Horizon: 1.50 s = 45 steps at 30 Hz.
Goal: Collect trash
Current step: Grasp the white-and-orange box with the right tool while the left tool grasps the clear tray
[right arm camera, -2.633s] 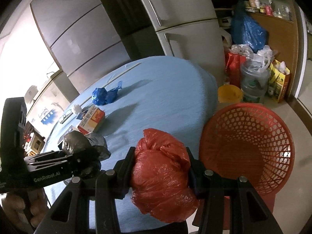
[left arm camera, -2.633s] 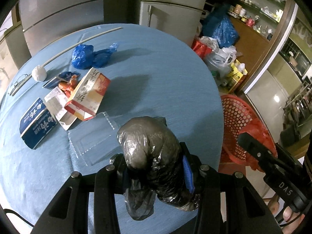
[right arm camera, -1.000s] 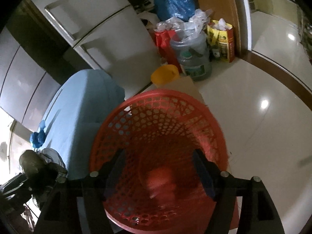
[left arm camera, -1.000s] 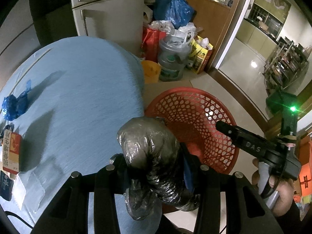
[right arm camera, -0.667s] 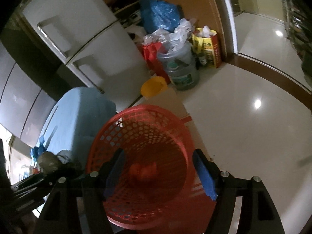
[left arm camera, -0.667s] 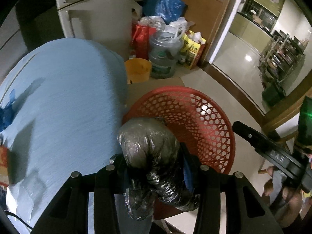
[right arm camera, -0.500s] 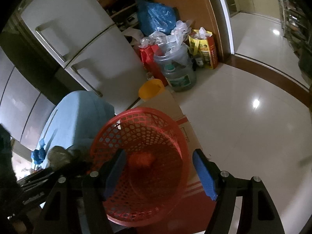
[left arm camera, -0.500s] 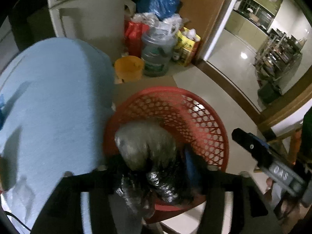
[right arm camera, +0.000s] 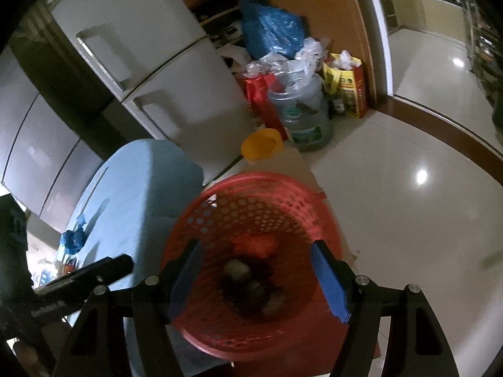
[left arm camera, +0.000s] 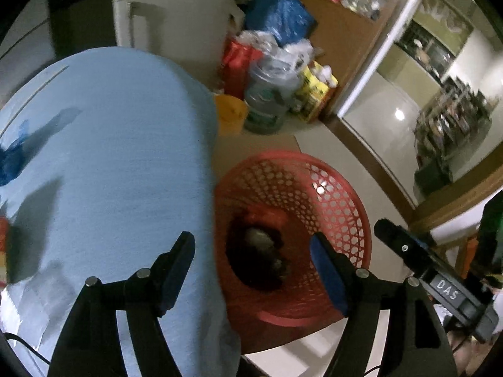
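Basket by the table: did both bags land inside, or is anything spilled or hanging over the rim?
Nothing stands out. The black bag and the red bag both lie at the bottom of the red basket, which stands upright beside the table. No trash shows on the floor around it. Both pairs of jaws are open and empty.

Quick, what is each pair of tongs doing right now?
Left tongs: open, empty, just opened; black bag dropped in basket.
Right tongs: open, empty.
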Tool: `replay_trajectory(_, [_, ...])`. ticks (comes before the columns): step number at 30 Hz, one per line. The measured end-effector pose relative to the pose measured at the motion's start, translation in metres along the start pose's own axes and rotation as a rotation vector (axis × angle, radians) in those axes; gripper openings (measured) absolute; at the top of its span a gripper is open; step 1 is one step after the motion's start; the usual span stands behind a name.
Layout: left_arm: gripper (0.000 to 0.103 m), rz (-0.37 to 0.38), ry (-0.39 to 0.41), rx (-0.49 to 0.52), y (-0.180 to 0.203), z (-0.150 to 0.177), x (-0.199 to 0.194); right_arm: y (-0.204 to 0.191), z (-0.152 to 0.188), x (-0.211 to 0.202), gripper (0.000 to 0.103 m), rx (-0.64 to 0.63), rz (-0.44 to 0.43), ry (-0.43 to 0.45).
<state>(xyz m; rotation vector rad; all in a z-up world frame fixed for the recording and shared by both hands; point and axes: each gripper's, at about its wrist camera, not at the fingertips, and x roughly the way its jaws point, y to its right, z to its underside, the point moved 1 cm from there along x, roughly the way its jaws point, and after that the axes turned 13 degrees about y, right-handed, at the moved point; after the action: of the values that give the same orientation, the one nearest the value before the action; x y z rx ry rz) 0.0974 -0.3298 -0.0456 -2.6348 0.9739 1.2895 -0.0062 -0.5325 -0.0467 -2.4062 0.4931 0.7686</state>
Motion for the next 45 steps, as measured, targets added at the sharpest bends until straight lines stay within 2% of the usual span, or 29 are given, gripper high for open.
replay_trajectory(9, [0.077,-0.073,0.121,-0.099,-0.062,0.011,-0.061,-0.055,0.018,0.0,0.074,-0.081,-0.075,-0.026])
replay_trajectory(18, [0.078,-0.188,0.213,-0.262,-0.146,0.057,-0.127,-0.132,0.049,0.0,0.074,-0.174,-0.195,-0.086])
replay_trajectory(23, [0.081,-0.282,0.249,-0.299,-0.189,0.084,-0.152,-0.184,0.08,0.001,0.074,-0.26,-0.269,-0.145])
replay_trajectory(25, [0.085,-0.278,0.25,-0.307,-0.207,0.092,-0.154,-0.199,0.09,0.001,0.074,-0.289,-0.287,-0.163])
replay_trajectory(30, [0.085,-0.202,0.217,-0.18,-0.23,0.092,-0.148,-0.224,0.102,-0.008,0.074,-0.356,-0.312,-0.174])
replay_trajectory(32, [0.085,-0.172,0.18,-0.072,-0.232,0.089,-0.143,-0.225,0.106,-0.009,0.074,-0.367,-0.302,-0.178])
replay_trajectory(35, [0.085,-0.119,0.167,0.067,-0.227,0.083,-0.137,-0.219,0.108,-0.007,0.074,-0.356,-0.276,-0.188])
replay_trajectory(37, [0.085,-0.108,0.138,0.147,-0.225,0.079,-0.127,-0.217,0.107,-0.005,0.074,-0.349,-0.262,-0.195])
replay_trajectory(39, [0.085,-0.106,0.11,0.173,-0.228,0.076,-0.117,-0.216,0.106,-0.005,0.074,-0.349,-0.255,-0.196])
replay_trajectory(45, [0.085,-0.048,0.028,0.168,-0.233,0.074,-0.09,-0.218,0.103,-0.005,0.074,-0.362,-0.241,-0.194])
